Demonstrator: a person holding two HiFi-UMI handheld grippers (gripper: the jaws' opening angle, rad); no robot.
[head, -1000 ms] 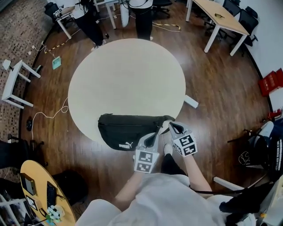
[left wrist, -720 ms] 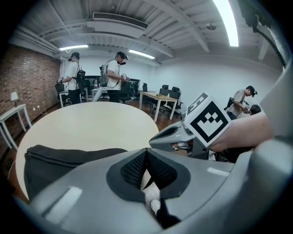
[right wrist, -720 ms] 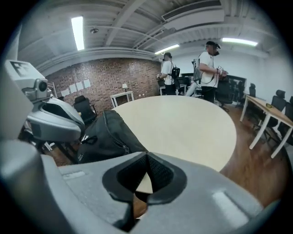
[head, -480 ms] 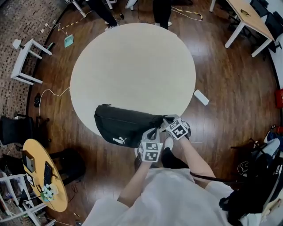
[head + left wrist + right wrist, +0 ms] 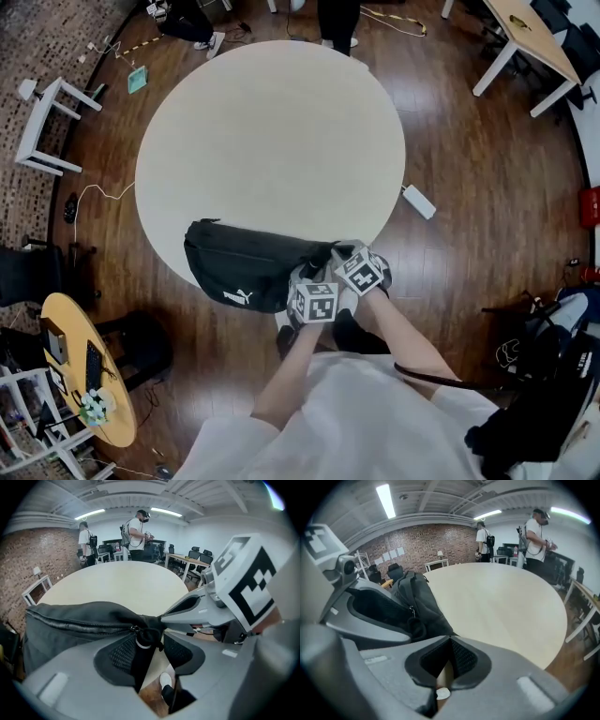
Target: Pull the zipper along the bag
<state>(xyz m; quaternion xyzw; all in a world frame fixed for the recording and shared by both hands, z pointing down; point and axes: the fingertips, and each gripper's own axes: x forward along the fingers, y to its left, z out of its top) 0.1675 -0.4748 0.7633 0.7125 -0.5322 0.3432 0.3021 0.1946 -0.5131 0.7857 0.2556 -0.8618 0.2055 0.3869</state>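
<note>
A black waist bag (image 5: 246,270) lies at the near edge of the round table (image 5: 272,141), and its zip (image 5: 79,626) runs closed to its right end. Both grippers are at that end. My left gripper (image 5: 149,638) has the zip pull's cord and ring (image 5: 143,641) between its jaws. The jaws are opening, and there is a gap beside the cord. My right gripper (image 5: 449,642) is shut, with its tips pinched on the bag's bunched end corner (image 5: 436,625). In the head view the left gripper (image 5: 312,274) sits just below the right gripper (image 5: 336,253).
The table's pale top stretches away behind the bag. Two people stand at its far side (image 5: 136,531). White desks (image 5: 520,37) and a small white stool (image 5: 42,127) stand on the wooden floor around it. A yellow side table (image 5: 80,375) is at the lower left.
The head camera has shifted, so the table and bag sit further left in the picture. Both grippers stay at the bag's right end, and the left one has drawn closer to the right one.
</note>
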